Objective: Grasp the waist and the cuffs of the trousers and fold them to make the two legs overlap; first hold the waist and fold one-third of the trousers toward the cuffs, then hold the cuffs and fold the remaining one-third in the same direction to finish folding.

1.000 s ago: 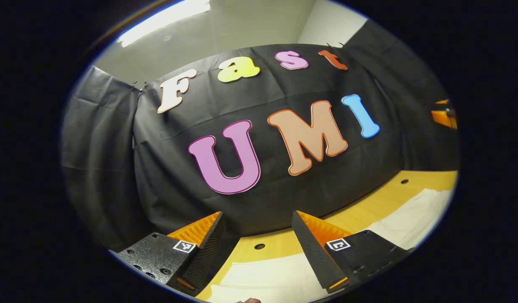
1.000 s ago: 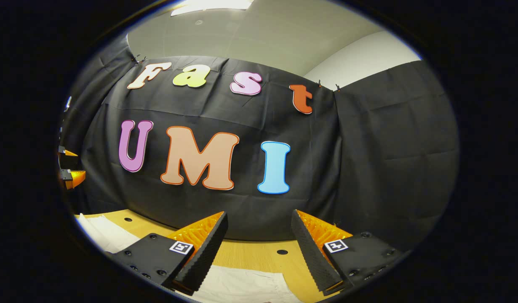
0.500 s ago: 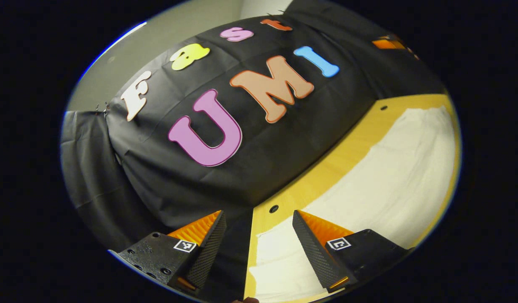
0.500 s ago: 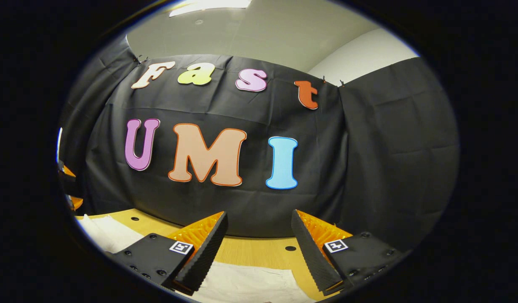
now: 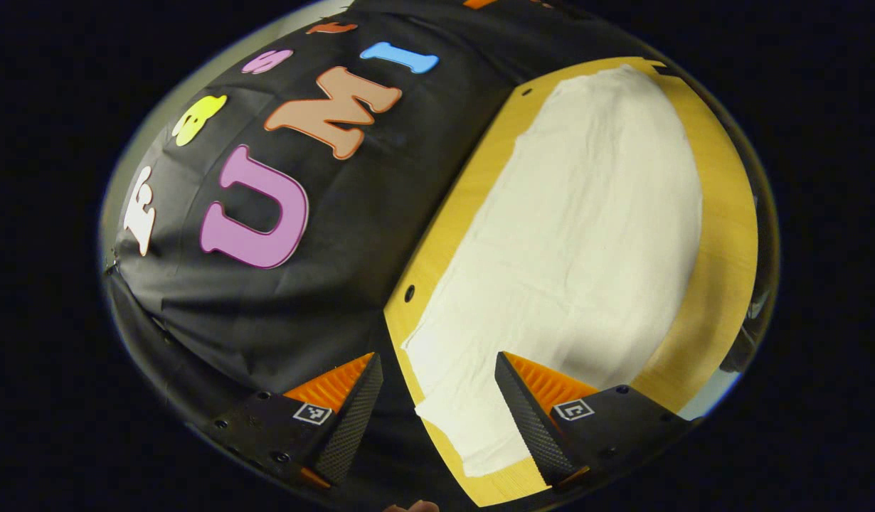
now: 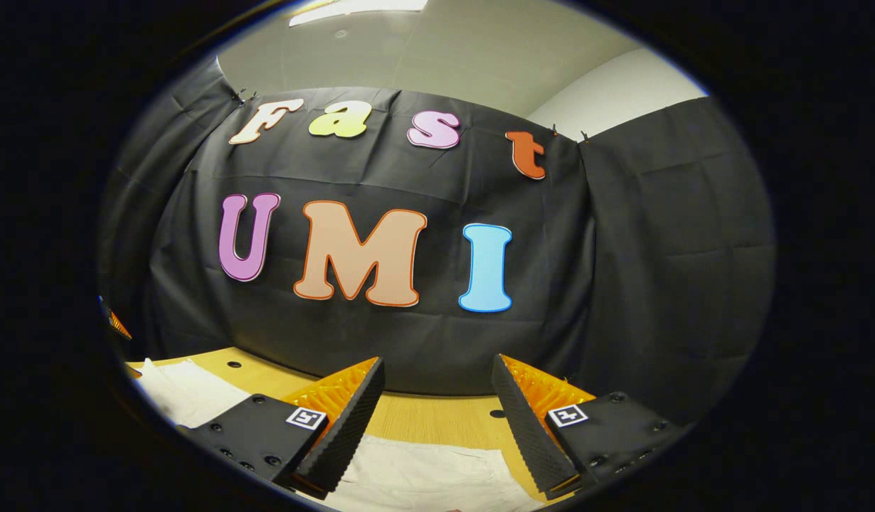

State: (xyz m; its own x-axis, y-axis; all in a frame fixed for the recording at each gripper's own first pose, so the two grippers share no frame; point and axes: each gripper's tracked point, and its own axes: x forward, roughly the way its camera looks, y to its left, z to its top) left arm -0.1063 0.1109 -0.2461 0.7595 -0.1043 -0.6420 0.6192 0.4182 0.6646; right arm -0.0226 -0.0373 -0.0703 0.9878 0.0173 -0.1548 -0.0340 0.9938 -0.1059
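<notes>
Over trousers (image 5: 573, 235) now, left gripper (image 5: 437, 405) rolled

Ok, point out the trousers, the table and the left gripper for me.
trousers (image 5: 580, 235), left gripper view, middle of the spread pale cloth.
table (image 5: 722, 284), left gripper view, bare wood beside the cloth.
left gripper (image 5: 437, 366), left gripper view, midway between its open fingertips.

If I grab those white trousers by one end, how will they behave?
The white trousers lie flat with soft wrinkles, so they are probably floppy and will sag from the grip. The cloth looks thin, so likely light. It may drag across the smooth wooden table when pulled.
</notes>
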